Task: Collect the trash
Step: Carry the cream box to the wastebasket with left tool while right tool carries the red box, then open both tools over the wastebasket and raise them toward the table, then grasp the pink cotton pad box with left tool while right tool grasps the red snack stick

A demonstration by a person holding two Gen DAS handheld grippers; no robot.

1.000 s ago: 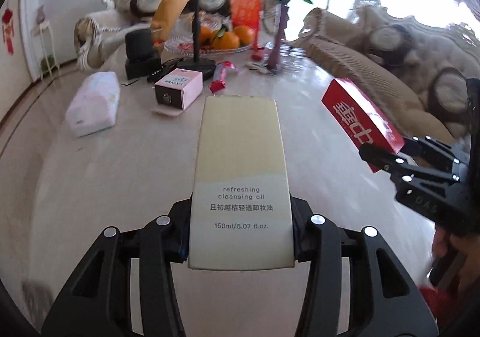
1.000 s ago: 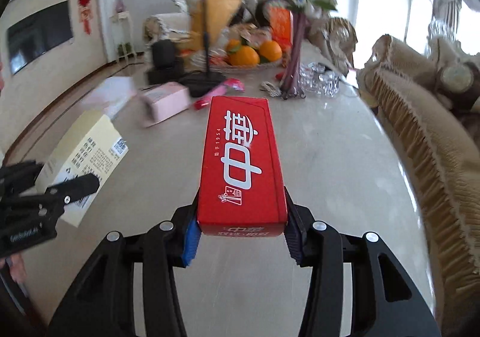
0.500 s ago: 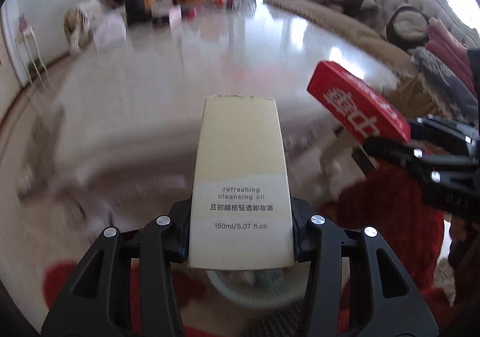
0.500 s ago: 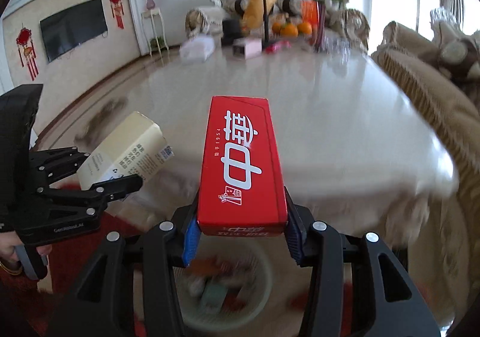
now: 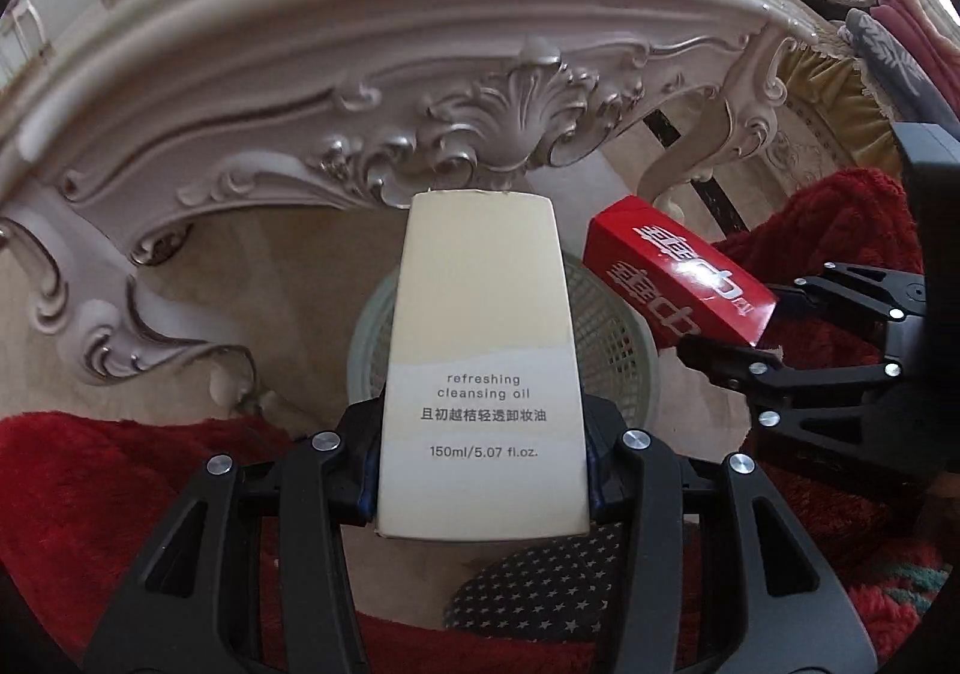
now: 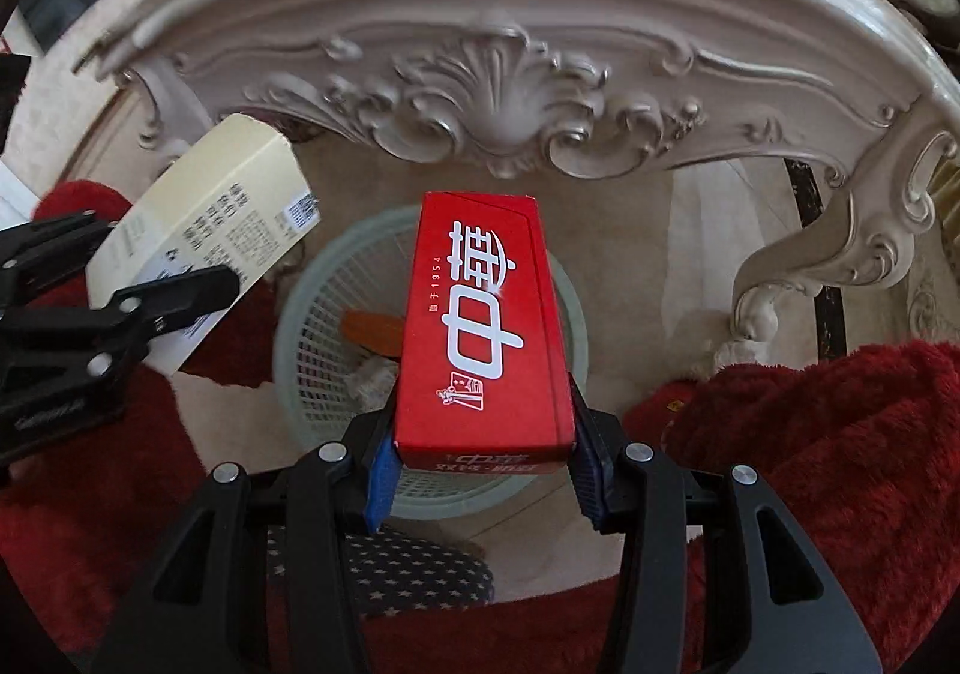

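Both tools are clamped on cartons above the mesh wastebasket on the floor below the bench edge: left tool grips the cream carton, right tool the red carton, long axes pointing downward toward the basket.

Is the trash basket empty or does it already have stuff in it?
Not empty. Through the mesh basket, the right wrist view shows an orange piece and pale crumpled bits inside. How full it is, I cannot tell.

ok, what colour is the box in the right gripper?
Red with white lettering; clearest in the right wrist view.
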